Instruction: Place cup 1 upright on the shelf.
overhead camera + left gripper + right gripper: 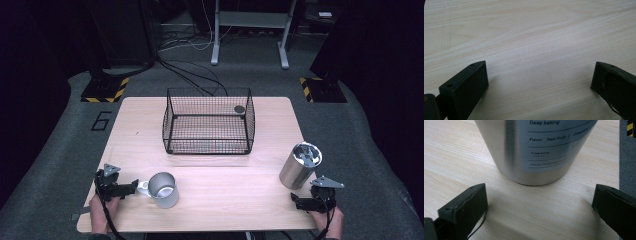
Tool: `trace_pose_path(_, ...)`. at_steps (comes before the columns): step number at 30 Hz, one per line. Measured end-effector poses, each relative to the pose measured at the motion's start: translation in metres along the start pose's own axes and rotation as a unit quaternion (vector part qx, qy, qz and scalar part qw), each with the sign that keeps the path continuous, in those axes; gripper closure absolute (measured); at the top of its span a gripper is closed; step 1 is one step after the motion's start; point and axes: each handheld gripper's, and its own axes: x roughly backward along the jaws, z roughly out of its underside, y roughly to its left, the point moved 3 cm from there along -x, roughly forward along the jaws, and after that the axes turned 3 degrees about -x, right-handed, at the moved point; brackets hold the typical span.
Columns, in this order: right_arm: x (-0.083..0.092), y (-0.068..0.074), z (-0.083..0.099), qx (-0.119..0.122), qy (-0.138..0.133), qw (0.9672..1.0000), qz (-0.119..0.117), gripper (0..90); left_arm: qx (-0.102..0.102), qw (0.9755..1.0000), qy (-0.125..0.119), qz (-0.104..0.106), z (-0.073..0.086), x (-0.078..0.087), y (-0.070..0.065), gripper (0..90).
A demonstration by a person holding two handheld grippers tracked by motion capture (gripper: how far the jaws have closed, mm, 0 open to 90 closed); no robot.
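Note:
A metal mug (pixel 163 189) with a white handle stands near the table's front left. My left gripper (pixel 118 189) sits just left of it, open; in the left gripper view its jaws (pixel 539 80) stand wide apart over bare wood. A tall steel canister (pixel 300 165) with an open top stands at the front right. My right gripper (pixel 313 202) is right behind it, open, and in the right gripper view the labelled canister (pixel 534 150) rises just beyond the spread jaws (pixel 540 200). Neither gripper touches anything.
A black wire basket (pixel 208 122) stands at the middle back of the wooden table (pixel 240 195), with a small dark disc (pixel 239 109) at its far right corner. The table's right edge (pixel 619 157) and grey floor lie close beside the right gripper.

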Motion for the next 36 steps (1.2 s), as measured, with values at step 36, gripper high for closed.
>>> trace_pose_path(36, 0.023, 0.003, -0.01, -0.025, -0.026, 0.9993, 0.003, 1.7, -0.03, 0.9991, 0.0, 0.03, -0.012, -0.013, 0.006, 0.4)
